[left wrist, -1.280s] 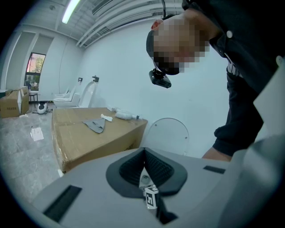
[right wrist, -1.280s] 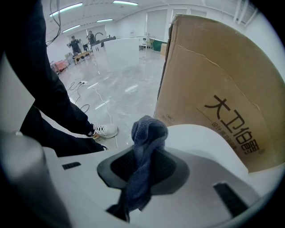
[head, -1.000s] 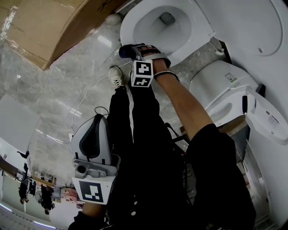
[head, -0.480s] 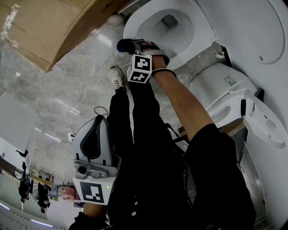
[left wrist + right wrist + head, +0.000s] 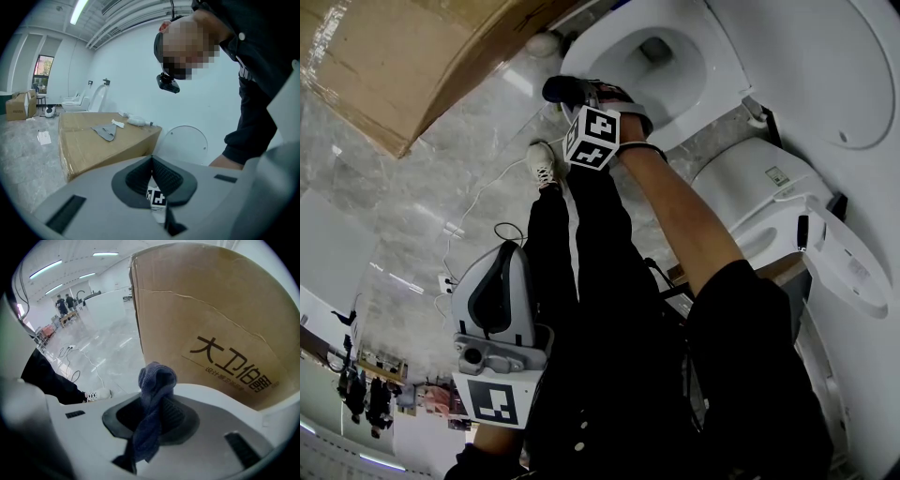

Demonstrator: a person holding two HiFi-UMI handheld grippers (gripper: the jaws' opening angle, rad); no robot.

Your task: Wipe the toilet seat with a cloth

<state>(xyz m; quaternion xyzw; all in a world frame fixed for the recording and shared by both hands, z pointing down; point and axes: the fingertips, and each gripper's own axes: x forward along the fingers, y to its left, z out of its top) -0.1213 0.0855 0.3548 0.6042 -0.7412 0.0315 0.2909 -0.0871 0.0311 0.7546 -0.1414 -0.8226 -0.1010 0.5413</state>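
The cloth (image 5: 560,89) has edged up to the front rim of the toilet seat (image 5: 705,86), carried on an outstretched arm. Dark blue and bunched, it is pinched between the right gripper's (image 5: 157,401) jaws. The left gripper (image 5: 151,161) hangs low beside the leg, jaws pressed together. A cardboard box (image 5: 412,56) stands nearby.

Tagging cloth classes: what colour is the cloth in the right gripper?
Dark blue-grey cloth, plain, with a ribbed texture; it shows best in the right gripper view.
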